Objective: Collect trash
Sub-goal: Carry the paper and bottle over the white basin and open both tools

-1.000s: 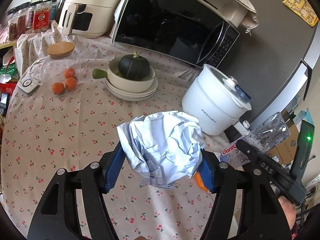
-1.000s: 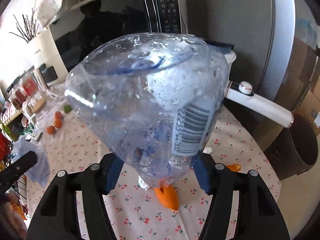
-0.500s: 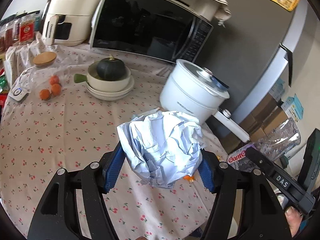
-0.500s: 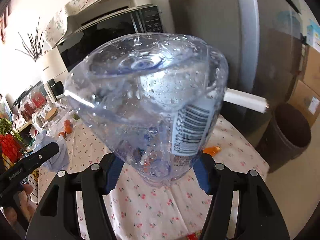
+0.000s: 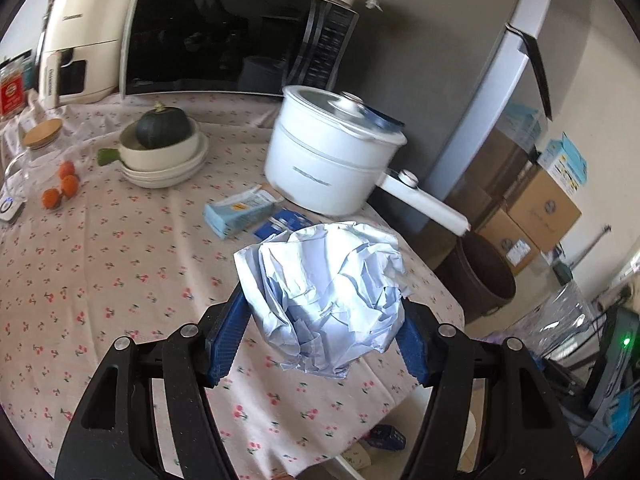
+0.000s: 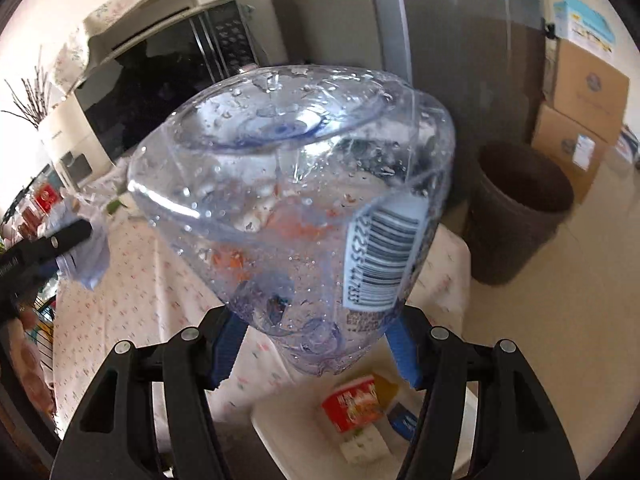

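A round table [image 5: 80, 280] under a cherry-print cloth fills the left of the left wrist view. At its far left edge stand a cream air fryer [image 5: 80, 44] and a glass jar [image 5: 40, 148] with small oranges [image 5: 66, 184] just beside it. Further right, a dark squash [image 5: 162, 130] sits in a cream pan on stacked plates, in front of a black microwave [image 5: 224, 40]. A blue carton [image 5: 240, 212] lies flat near a white electric pot [image 5: 332, 156], whose handle reaches past the table's right edge. The left gripper [image 5: 320, 320] is clamped on a ball of crumpled paper [image 5: 324, 292], held above the near right part of the table. Right of the table, a grey fridge [image 5: 480, 80], a brown bin [image 5: 484, 272] on the floor and cardboard boxes [image 5: 540, 212]. The right gripper [image 6: 316, 336] squeezes a clear plastic bottle [image 6: 296, 208], wet inside, base pointing away, over the table edge; the bin [image 6: 516, 216] stands to its right.
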